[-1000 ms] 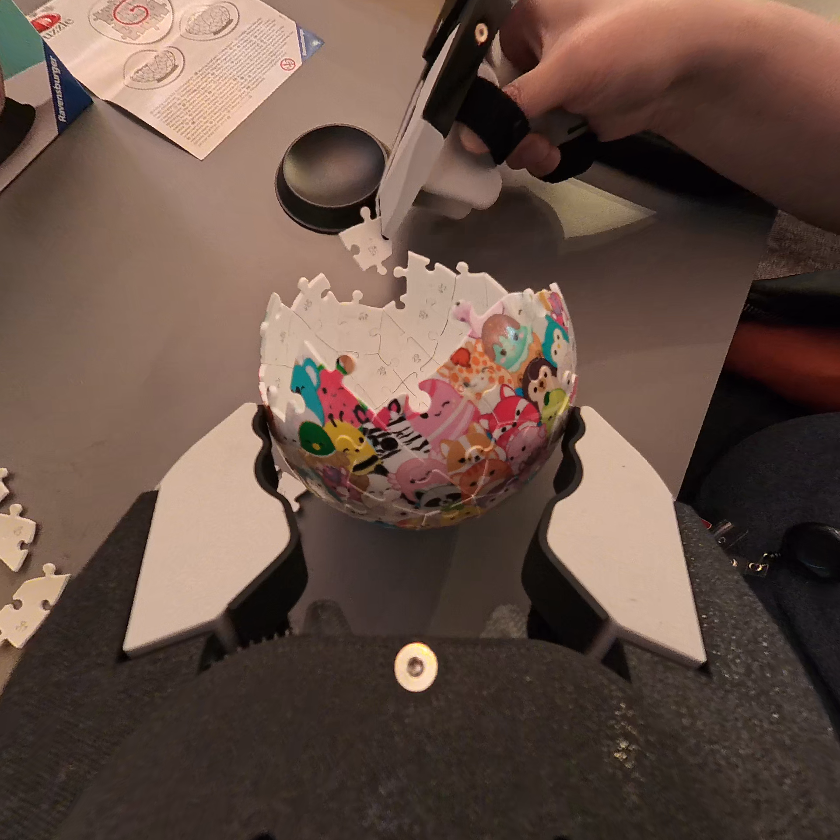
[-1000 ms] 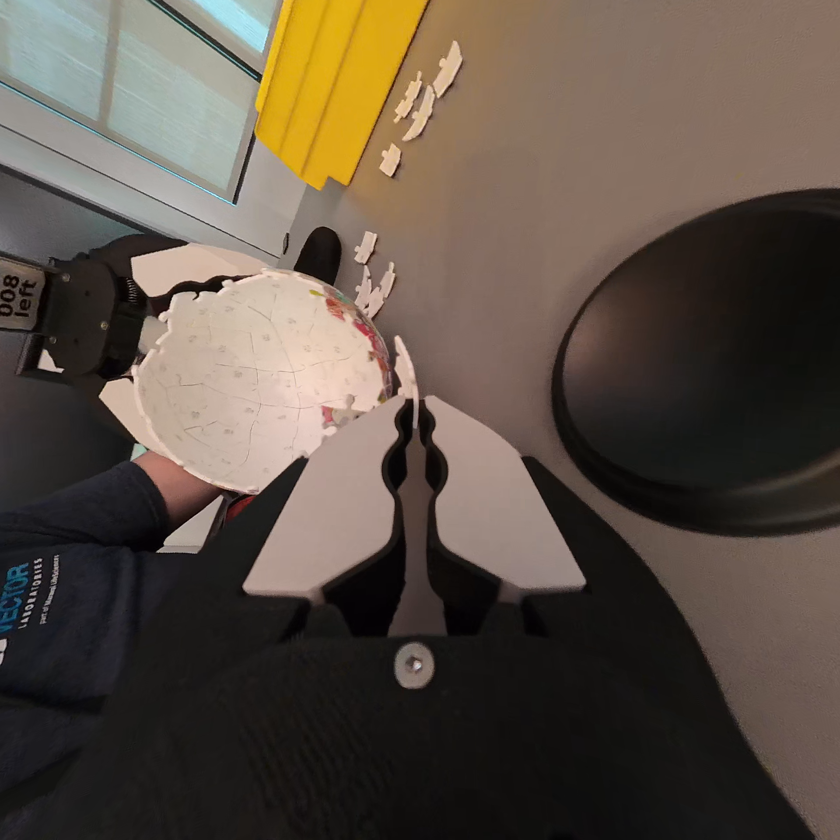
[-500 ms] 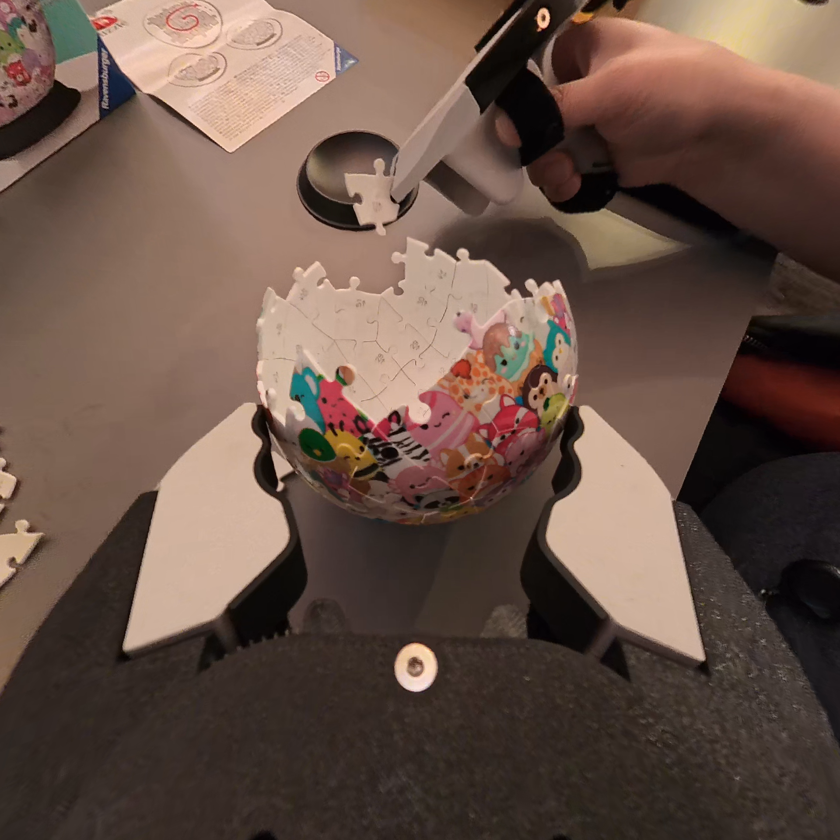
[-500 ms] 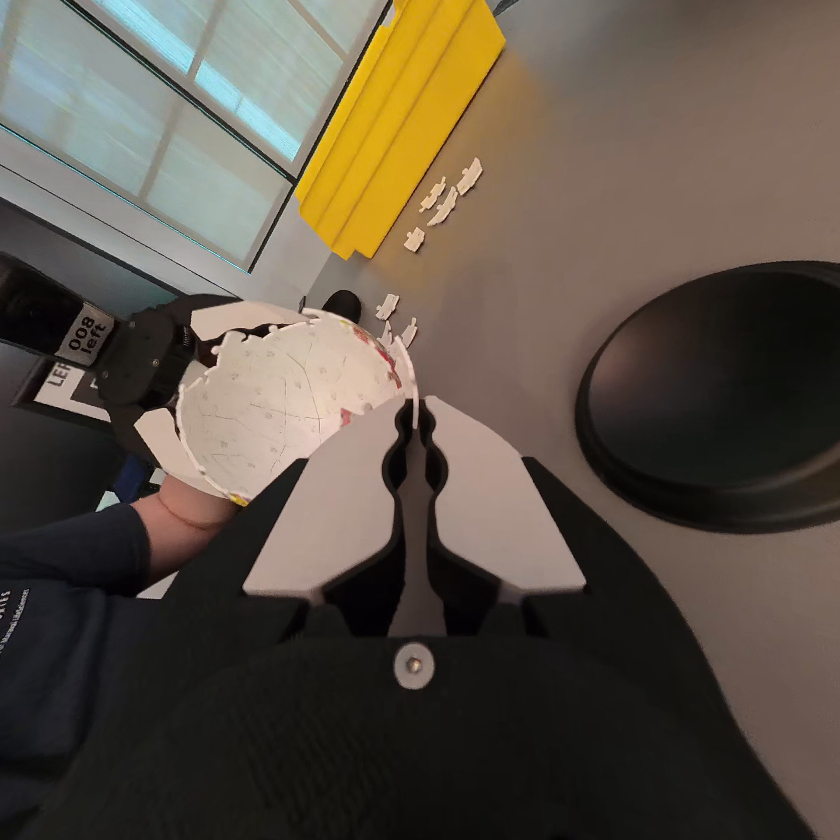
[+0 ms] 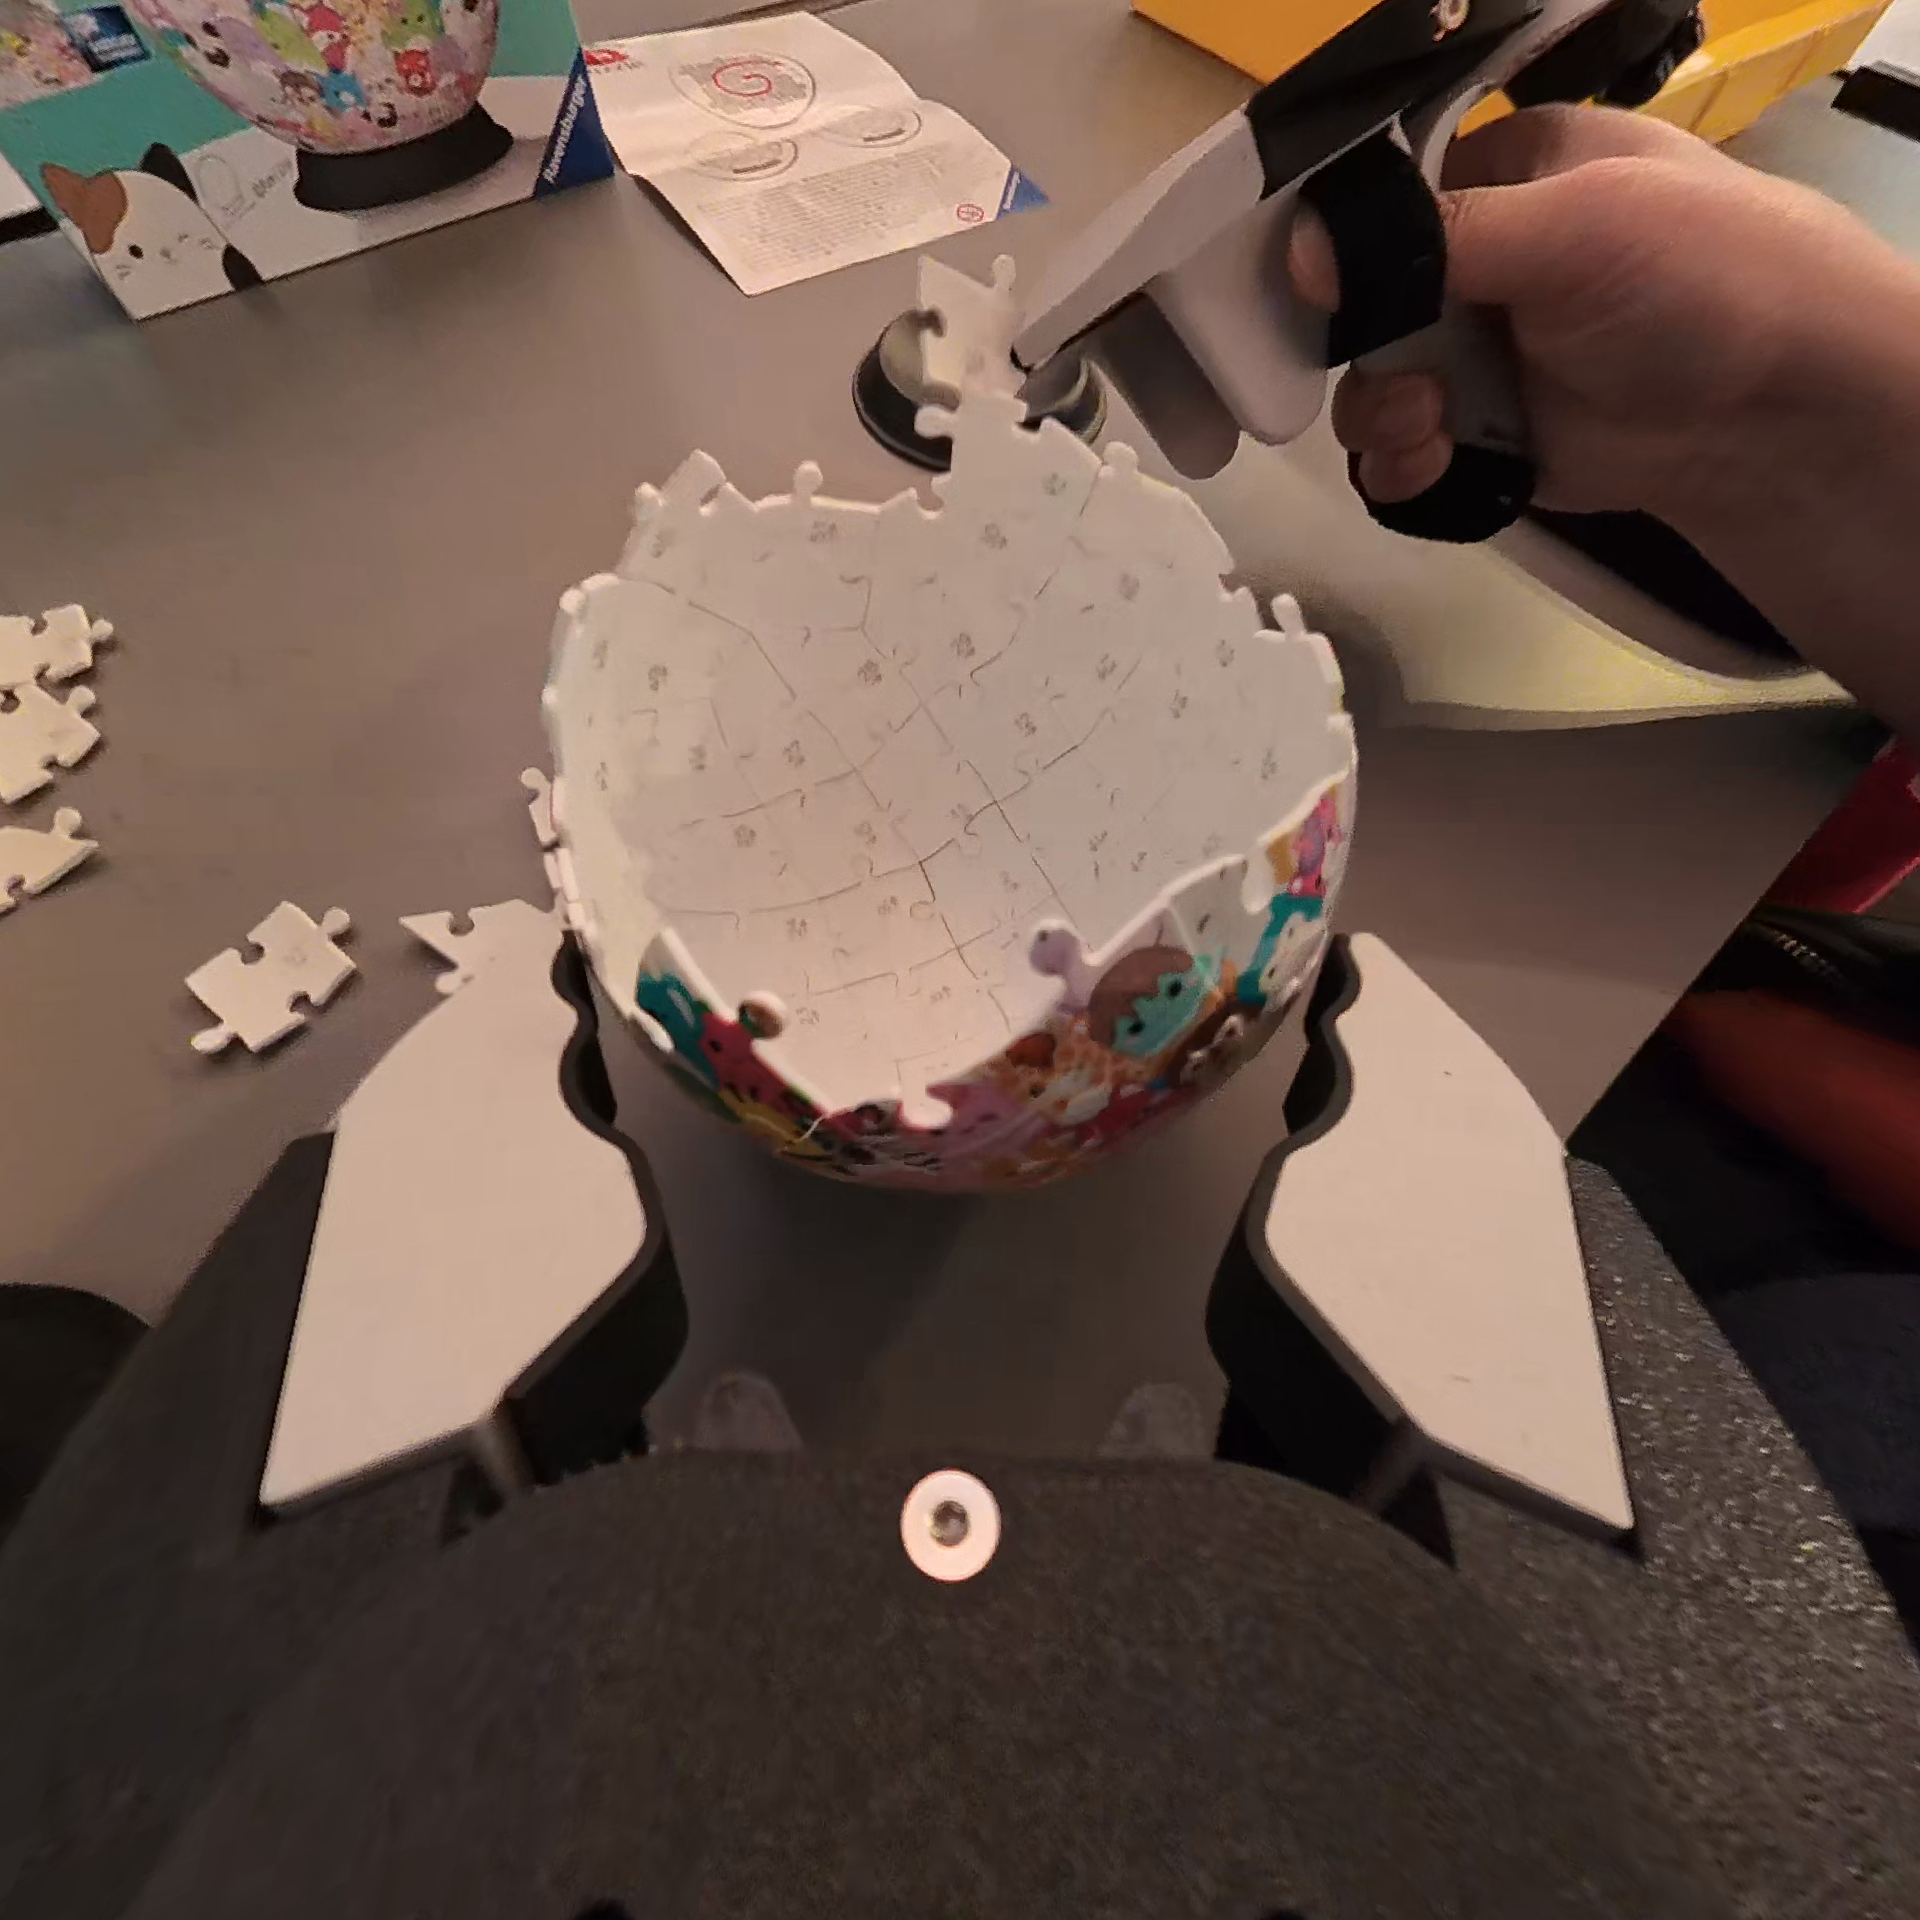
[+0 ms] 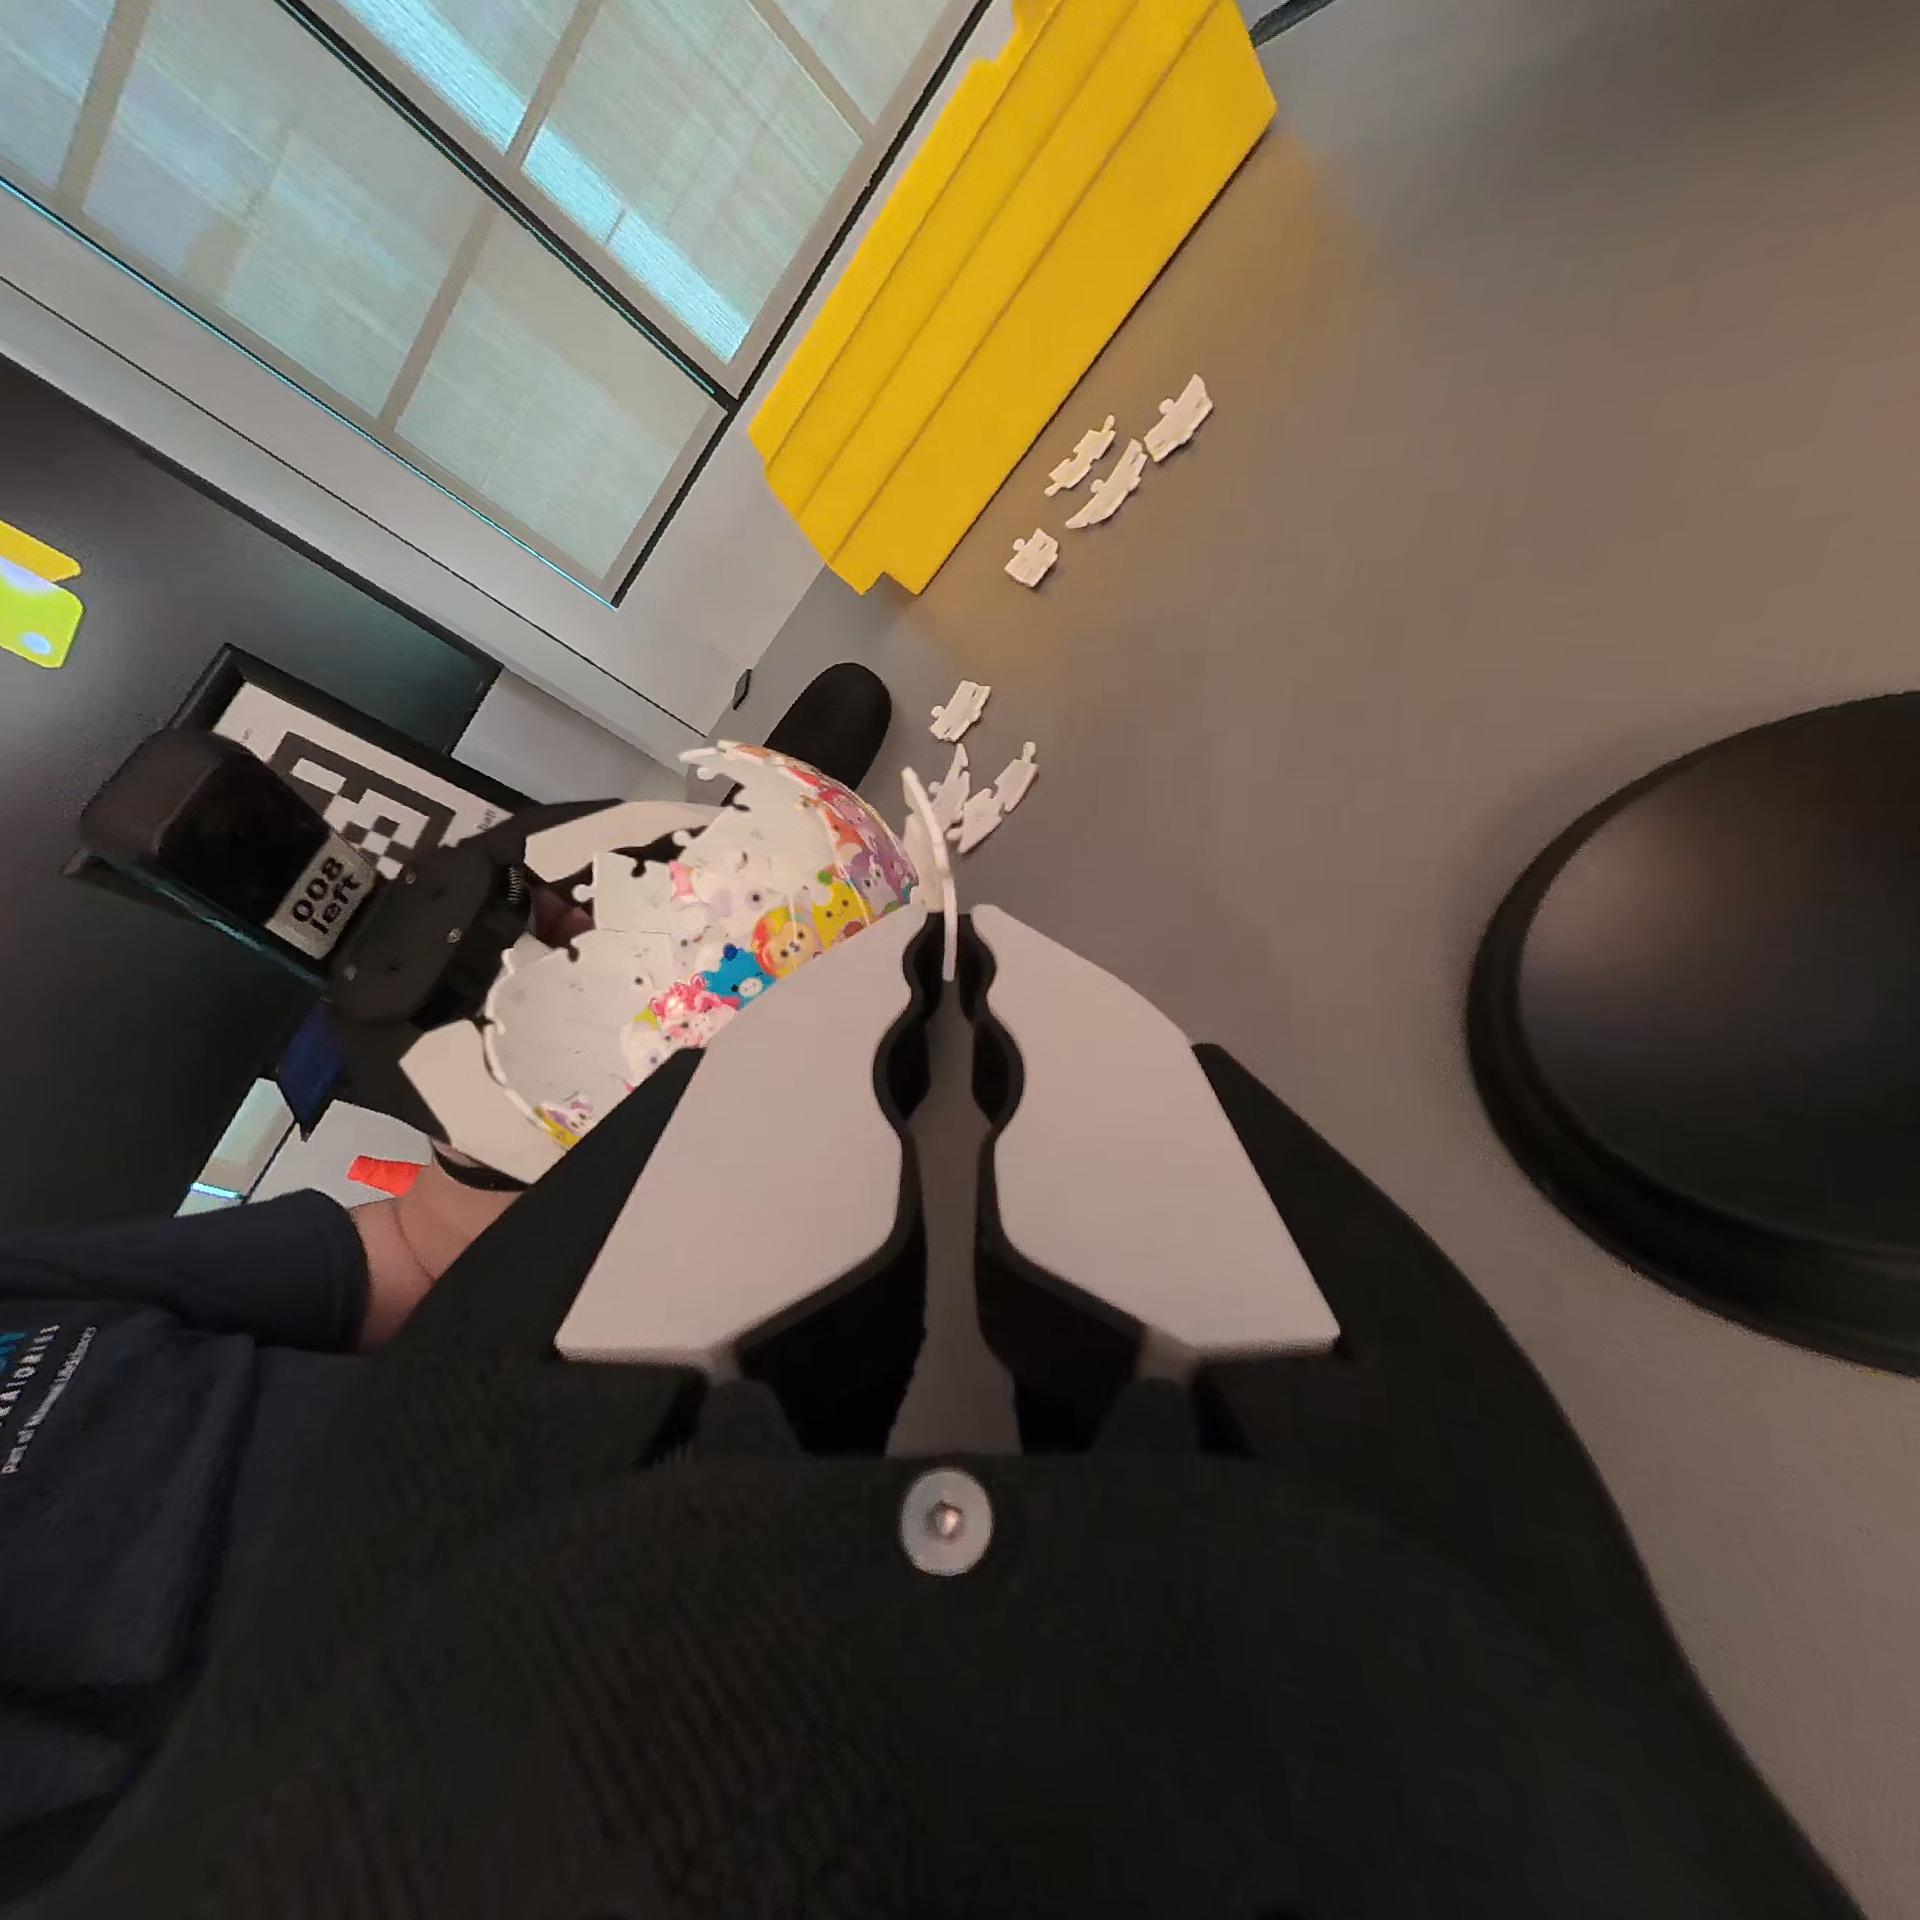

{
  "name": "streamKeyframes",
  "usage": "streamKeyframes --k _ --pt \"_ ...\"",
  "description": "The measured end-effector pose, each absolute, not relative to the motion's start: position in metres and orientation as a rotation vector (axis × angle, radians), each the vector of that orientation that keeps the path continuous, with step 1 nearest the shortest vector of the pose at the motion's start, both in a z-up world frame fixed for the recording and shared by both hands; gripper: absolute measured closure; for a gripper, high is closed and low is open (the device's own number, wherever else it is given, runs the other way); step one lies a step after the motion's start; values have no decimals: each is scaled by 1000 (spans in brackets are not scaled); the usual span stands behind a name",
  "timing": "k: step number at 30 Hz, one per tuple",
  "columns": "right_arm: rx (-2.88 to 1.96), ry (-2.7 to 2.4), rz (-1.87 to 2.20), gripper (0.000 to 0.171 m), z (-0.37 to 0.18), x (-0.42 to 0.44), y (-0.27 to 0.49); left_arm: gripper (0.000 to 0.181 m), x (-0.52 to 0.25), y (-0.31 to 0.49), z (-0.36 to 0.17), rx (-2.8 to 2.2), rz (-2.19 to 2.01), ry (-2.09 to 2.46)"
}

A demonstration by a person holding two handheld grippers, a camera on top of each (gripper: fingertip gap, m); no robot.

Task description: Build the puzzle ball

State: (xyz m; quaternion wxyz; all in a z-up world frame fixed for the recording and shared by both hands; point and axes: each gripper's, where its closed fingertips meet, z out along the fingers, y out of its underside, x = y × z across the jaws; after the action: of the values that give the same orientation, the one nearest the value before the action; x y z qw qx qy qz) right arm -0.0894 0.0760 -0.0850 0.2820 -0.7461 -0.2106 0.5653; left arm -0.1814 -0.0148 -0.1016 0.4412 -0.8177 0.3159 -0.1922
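The half-built puzzle ball [image 5: 935, 748] is an open bowl, white inside and colourful outside. My left gripper [image 5: 956, 997] is shut on it, one finger on each side, with the opening tilted toward the camera. My right gripper [image 5: 1023, 358] is shut on a white puzzle piece [image 5: 966, 312] and holds it at the ball's far rim, where it touches the top edge. In the right wrist view, the right gripper [image 6: 945, 935] pinches the piece [image 6: 928, 831] edge-on beside the ball [image 6: 727, 935], and the left gripper [image 6: 416, 935] shows behind it.
A black round stand [image 6: 1714, 1039] sits on the grey table, partly hidden behind the piece in the left wrist view [image 5: 894, 416]. Loose white pieces [image 5: 270, 977] lie left of the ball. The puzzle box [image 5: 260, 135], a leaflet [image 5: 810, 135] and a yellow box [image 6: 1018, 291] lie farther back. The grippers' ends are close to 15 cm from one another.
The ball has tilted so its white inside faces the left camera. My right gripper has brought the piece from above the stand down onto the ball's far rim.
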Motion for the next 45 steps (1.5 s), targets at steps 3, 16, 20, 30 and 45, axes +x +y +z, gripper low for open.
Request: streamKeyframes --k 3,16,20,30,45 --pt "-1979 -574 1503 168 -80 -91 71 52 -186 -19 -106 -2025 -462 750" --pt "-1909 -598 1368 168 -59 -93 46 48 -197 -45 -113 -1960 -487 711" --pt "-1780 -584 1376 168 -26 -89 34 55 -215 -59 -80 -1882 -459 712" --pt "-1168 -803 1470 168 107 -146 -63 127 -180 -83 90 -1508 -773 816" --pt "-1100 -939 1373 168 108 -161 -88 179 -155 -93 104 -1381 -982 859"
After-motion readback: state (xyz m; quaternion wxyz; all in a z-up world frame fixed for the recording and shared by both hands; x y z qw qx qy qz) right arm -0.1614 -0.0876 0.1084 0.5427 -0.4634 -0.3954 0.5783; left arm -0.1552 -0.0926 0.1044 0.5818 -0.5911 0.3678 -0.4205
